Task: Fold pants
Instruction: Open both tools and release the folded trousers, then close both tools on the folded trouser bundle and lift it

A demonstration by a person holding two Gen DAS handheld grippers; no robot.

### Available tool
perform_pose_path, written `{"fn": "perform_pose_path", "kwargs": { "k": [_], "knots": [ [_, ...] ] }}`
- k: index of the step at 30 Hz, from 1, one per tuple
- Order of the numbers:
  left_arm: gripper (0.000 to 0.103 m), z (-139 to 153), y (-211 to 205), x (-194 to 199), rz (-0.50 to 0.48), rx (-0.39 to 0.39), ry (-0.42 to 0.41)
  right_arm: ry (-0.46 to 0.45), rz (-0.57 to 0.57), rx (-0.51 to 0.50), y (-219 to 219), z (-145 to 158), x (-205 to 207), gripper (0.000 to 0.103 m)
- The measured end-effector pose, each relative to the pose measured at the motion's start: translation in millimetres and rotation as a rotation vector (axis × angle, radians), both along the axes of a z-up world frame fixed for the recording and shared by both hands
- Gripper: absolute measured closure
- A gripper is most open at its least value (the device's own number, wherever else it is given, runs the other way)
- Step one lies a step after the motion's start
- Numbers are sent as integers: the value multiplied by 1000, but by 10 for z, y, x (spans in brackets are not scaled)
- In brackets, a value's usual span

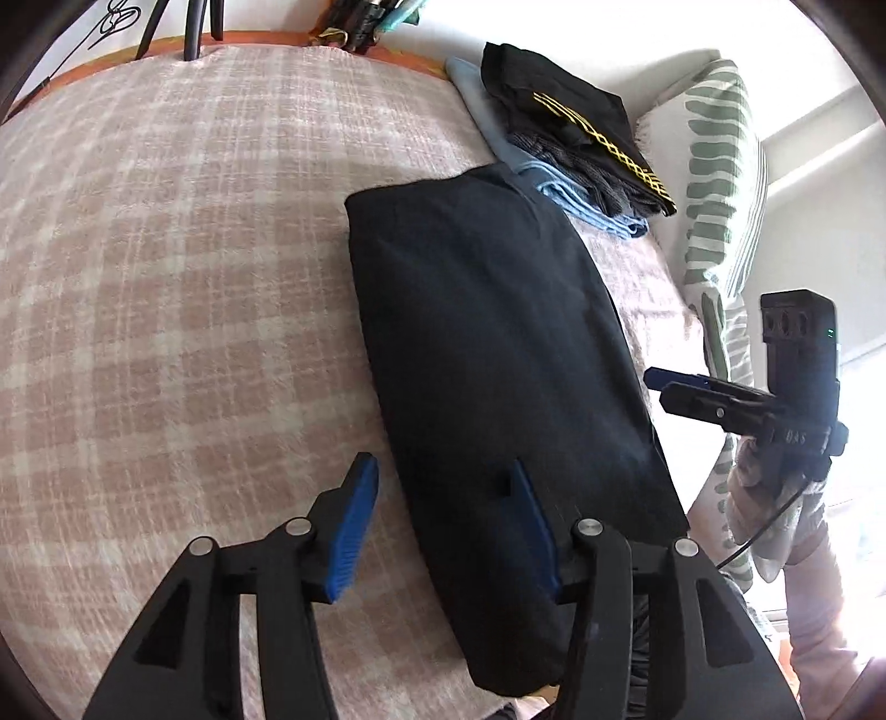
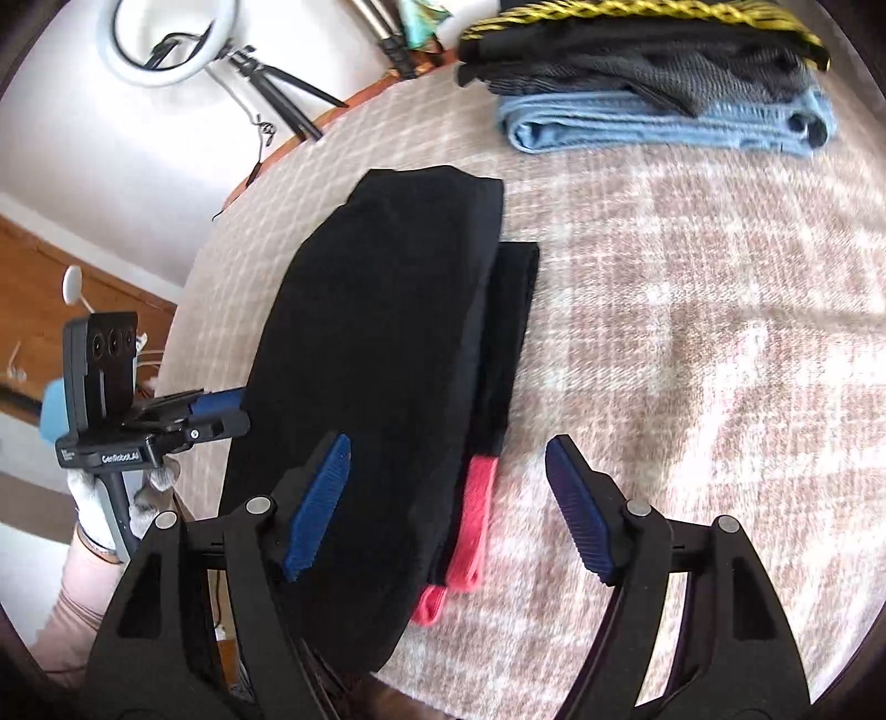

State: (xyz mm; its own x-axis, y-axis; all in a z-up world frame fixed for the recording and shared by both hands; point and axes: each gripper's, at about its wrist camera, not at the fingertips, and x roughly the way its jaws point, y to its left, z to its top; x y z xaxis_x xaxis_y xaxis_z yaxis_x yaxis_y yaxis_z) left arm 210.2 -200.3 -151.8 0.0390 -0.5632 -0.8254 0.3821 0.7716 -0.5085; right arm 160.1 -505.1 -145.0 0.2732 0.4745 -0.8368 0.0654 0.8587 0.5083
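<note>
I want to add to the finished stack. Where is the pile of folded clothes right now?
The pile of folded clothes sits on the plaid blanket at the far end, just beyond the folded black pants and beside the green-striped pillow, upper right in the left wrist view.

Stack of folded clothes on plaid blanket; leaf-print pillow beside; ring light beyond.

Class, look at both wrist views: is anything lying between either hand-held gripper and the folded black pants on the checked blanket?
Nothing visible. The left hand-held gripper and right hand-held gripper both stand open directly over the folded black pants.
</note>
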Motion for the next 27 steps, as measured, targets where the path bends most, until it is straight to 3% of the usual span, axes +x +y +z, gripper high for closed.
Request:
{"fn": "perform_pose_path", "kwargs": {
  "k": [10,18,22,24,27],
  "knots": [
    [56,-124,-92,180,4,-60,44,-5,-1,107,-45,-179,132,24],
    [56,-213,-119,230,3,-96,44,-71,44,210,-1,-241,192,20],
    [56,-217,-155,242,7,-113,29,-97,92,202,129,-224,195,20],
    [56,-228,-169,252,13,-130,25,-101,101,209,143,-224,190,23],
    [56,-235,-194,254,20,-148,14,-91,96,205,144,-241,195,40]
  ]
}}
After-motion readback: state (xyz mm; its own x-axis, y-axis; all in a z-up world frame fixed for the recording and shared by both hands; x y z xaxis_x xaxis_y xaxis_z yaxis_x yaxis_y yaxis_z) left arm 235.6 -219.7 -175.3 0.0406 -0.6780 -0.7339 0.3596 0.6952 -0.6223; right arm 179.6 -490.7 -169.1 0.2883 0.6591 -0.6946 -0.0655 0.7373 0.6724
